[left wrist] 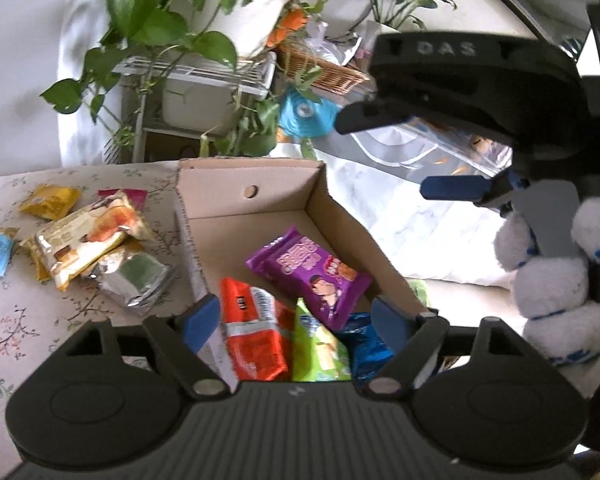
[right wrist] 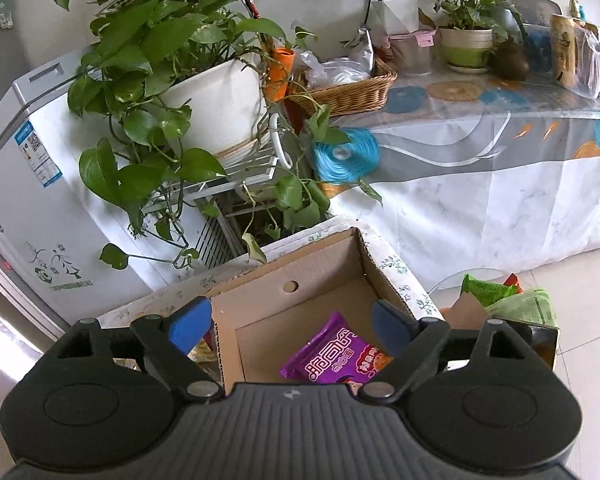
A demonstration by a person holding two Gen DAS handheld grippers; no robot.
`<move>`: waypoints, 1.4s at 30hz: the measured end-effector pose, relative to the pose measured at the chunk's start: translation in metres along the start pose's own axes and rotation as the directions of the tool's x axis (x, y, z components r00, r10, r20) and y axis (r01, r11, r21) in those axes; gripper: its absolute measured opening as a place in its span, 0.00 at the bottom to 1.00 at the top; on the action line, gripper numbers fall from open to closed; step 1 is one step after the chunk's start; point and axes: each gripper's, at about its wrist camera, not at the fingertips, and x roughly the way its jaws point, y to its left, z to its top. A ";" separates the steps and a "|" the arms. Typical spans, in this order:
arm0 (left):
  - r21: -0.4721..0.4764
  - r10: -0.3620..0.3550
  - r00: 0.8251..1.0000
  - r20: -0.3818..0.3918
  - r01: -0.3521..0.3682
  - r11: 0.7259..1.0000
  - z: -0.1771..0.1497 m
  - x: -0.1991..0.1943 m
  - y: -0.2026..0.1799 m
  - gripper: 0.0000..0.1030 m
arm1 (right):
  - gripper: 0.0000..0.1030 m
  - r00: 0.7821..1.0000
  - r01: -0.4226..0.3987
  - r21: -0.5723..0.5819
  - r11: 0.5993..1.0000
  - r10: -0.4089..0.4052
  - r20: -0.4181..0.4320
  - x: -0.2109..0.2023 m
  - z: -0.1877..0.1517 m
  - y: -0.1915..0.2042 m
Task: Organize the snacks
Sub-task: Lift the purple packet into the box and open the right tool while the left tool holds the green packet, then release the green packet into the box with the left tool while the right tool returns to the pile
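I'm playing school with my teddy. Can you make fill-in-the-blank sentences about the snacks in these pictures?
1. The purple packet lies inside the cardboard ____.
2. The orange packet in the box lies next to a ____ one.
3. Both the left tongs and the right tongs are ____ and hold nothing.
4. The silver packet lies on the flowered ____.

Missing words: box; green; open; cloth

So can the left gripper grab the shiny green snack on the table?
Probably yes. The green snack lies outside the box on the cloth, uncovered on top, and the left gripper has open, empty jaws. It must move left past the box wall.
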 end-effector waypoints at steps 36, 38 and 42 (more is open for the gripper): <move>-0.150 0.348 0.935 -0.062 -0.353 0.923 0.035 -0.037 0.200 0.87 | 0.91 0.971 -0.234 -0.242 0.942 0.216 -0.098 0.039 -0.028 0.087; -0.159 0.378 0.923 -0.063 -0.384 0.910 0.042 -0.035 0.214 0.87 | 0.91 0.968 -0.250 -0.256 0.934 0.234 -0.091 0.041 -0.031 0.092; -0.159 0.423 0.903 -0.075 -0.429 0.889 0.053 -0.024 0.235 0.87 | 0.91 0.959 -0.282 -0.299 0.912 0.267 -0.091 0.048 -0.042 0.104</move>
